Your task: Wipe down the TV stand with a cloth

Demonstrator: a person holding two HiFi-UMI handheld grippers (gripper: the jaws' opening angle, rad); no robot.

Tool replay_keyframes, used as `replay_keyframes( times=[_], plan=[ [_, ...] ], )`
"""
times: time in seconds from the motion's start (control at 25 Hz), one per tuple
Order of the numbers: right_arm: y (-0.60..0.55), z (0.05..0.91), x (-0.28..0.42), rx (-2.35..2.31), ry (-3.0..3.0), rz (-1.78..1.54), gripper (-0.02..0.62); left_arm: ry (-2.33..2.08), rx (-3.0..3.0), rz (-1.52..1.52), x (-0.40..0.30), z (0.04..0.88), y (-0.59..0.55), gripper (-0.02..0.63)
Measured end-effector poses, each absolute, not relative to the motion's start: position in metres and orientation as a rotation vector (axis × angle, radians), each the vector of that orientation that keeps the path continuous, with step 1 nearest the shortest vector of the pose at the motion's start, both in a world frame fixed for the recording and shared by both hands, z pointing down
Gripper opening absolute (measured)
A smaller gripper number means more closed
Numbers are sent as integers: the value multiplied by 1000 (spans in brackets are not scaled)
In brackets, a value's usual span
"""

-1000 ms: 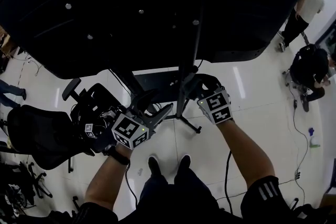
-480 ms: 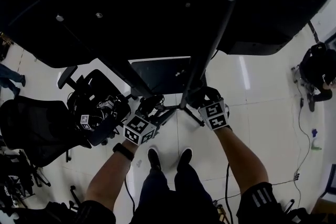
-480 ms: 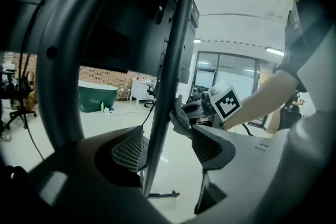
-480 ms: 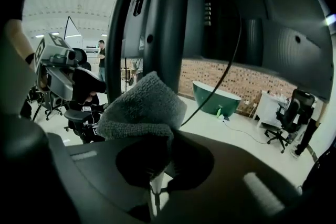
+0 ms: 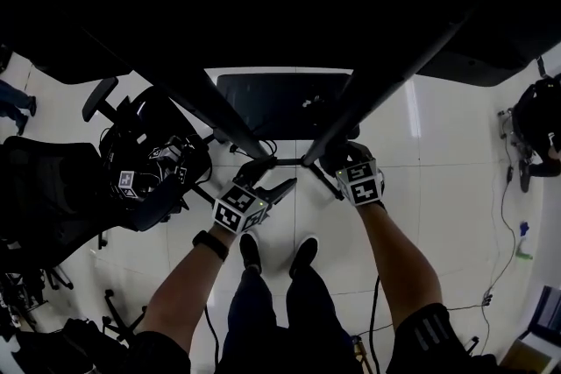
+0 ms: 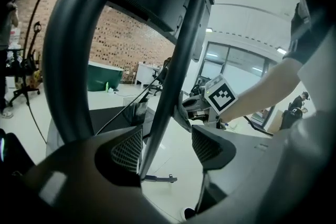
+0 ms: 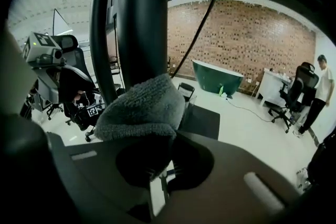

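The TV stand's two black poles (image 5: 377,92) slope down to a dark base plate (image 5: 280,105) on the white floor, and the TV's black back fills the top of the head view. My right gripper (image 5: 338,157) is shut on a grey fluffy cloth (image 7: 142,107), which presses against the thick pole (image 7: 142,29). My left gripper (image 5: 266,177) is open beside it; in the left gripper view a thin black pole (image 6: 173,76) runs between the jaws, close to the left mesh pad (image 6: 128,149). The right gripper's marker cube (image 6: 221,94) shows just beyond.
Black office chairs (image 5: 53,206) crowd the left floor, one carrying a device with a square marker (image 5: 129,182). A seated person (image 5: 539,123) is at the far right. A green tub (image 7: 218,77) and a standing person (image 7: 317,92) are by the brick wall. A cable (image 5: 501,188) trails on the floor.
Both grippers have come lower and closer together at the foot of the stand poles. The left gripper moved right onto the thin pole. The TV back now fills more of the view.
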State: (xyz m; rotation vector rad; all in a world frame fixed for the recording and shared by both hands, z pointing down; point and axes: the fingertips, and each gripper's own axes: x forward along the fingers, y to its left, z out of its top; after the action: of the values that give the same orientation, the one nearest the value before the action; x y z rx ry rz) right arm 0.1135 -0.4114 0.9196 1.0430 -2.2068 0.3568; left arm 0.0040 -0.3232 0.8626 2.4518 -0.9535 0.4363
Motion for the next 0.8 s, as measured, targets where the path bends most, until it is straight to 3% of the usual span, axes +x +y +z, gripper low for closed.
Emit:
replay_keyframes(
  times=[0.44,0.8],
  plan=[
    [-396,1013,111,959,-2083,484,9,-939,2366,432,2,924,-307,316],
    [-393,995,119,1014,-2081,481,9,-922,2407,474,-9,906,-305,317]
  ],
)
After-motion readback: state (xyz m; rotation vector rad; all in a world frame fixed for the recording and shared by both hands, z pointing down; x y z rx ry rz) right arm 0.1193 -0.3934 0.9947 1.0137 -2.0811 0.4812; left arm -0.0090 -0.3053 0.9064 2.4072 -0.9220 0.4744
